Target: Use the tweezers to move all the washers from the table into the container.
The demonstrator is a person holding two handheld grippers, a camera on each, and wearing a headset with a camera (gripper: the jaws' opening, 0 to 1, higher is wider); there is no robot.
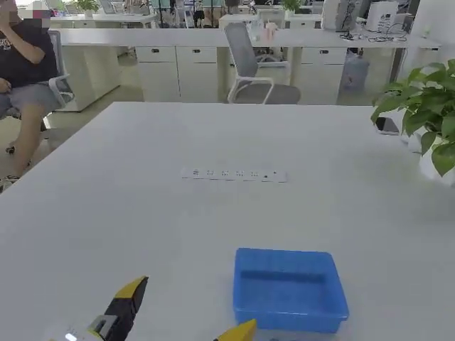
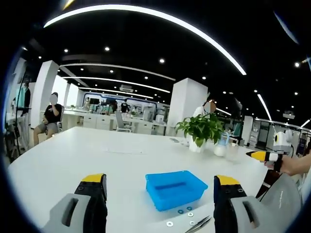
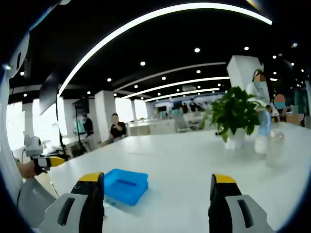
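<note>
Fingers of the left gripper stand spread wide with nothing between them. The right gripper is likewise spread and empty.

Risks, as I judge them: the tweezers lie flat and thin on the tabletop. My broad jaws closing on them may skate over them or pinch them askew. A skewed tool would flick the small washers rather than lift them. A careless approach could also scatter the washers across the tabletop or nudge the blue container.

Positions in the left gripper view, left to right: the container sits ahead of my two fingers, in the gap between them. The washers lie loose just in front of its near wall, closer to the right finger. The tweezers lie just right of the washers, beside that finger.

In the right gripper view, the container lies ahead and close to the left finger.
</note>
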